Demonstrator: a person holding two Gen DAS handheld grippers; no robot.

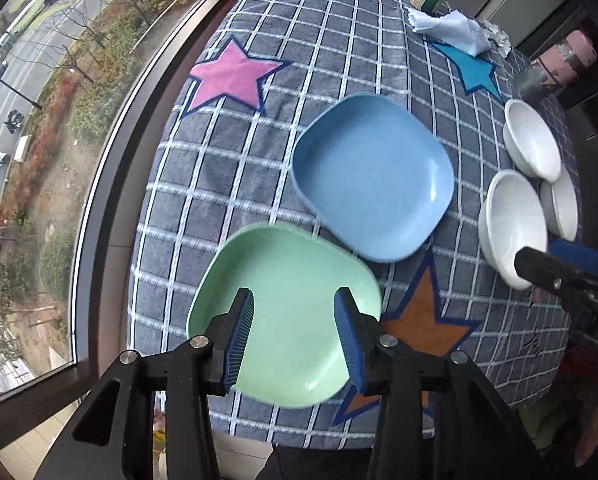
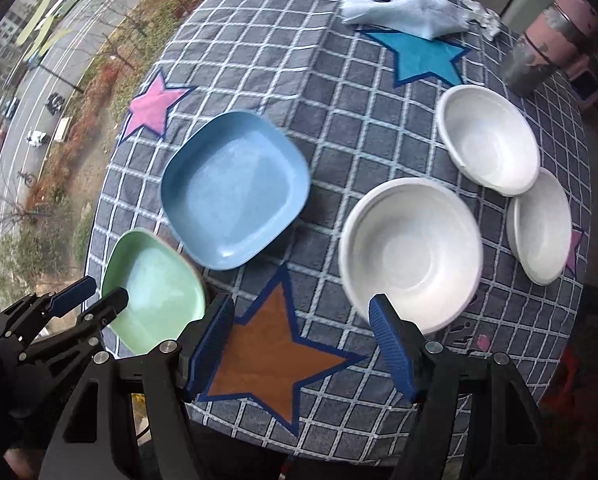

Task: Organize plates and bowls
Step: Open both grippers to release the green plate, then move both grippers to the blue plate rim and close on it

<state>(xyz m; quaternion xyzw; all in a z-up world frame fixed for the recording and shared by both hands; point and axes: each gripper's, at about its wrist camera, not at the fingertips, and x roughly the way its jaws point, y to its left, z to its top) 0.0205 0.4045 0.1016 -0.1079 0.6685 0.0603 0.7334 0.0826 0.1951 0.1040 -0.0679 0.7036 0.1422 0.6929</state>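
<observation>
Green plate near table's front edge, beneath left gripper, jaws apart, nothing held; blue plate just behind; right gripper wide open, empty, beside nearest white bowl.

Bare cloth around the orange star lies open between green plate and nearest bowl (bowls crowd rightward).

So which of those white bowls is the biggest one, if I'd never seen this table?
Start at the orange star on the checked tablecloth. Just right of it sits the largest white bowl. The two smaller white bowls lie beyond it, nearer the table's far right edge.
</observation>
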